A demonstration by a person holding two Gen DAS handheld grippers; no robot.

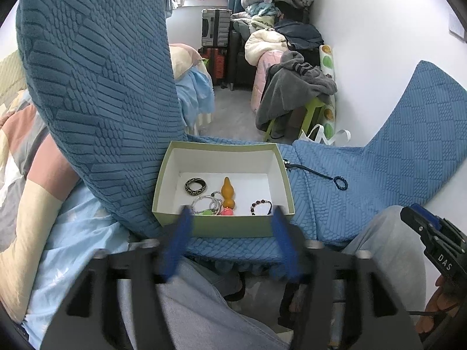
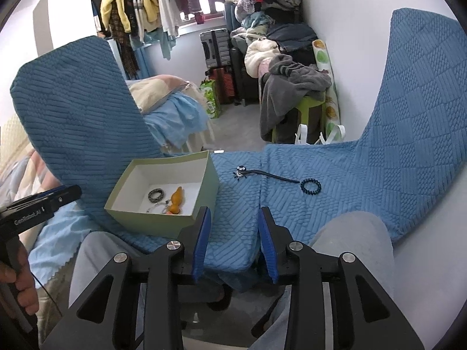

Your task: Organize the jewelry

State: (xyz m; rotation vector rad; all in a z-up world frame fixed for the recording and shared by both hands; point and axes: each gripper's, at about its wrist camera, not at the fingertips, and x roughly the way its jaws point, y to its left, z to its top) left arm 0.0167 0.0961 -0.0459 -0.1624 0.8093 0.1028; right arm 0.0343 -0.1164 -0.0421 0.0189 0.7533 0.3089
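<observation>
Beyond the right gripper (image 2: 235, 242), jaws parted and empty: beaded bracelet (image 2: 310, 187) far right, hair stick (image 2: 268, 175) lying crosswise; left gripper (image 1: 230, 245) released over box (image 1: 223, 226).

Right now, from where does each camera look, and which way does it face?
Left wrist: sits on the left gripper, looks down into the green box; its blue fingers, grey trouser legs and the right gripper at the edge show.
Right wrist: sits on the right gripper, faces the blue cover beside the box; a knee and the left gripper show.
Shared: box, dark bead bracelet, cluttered room behind.
</observation>
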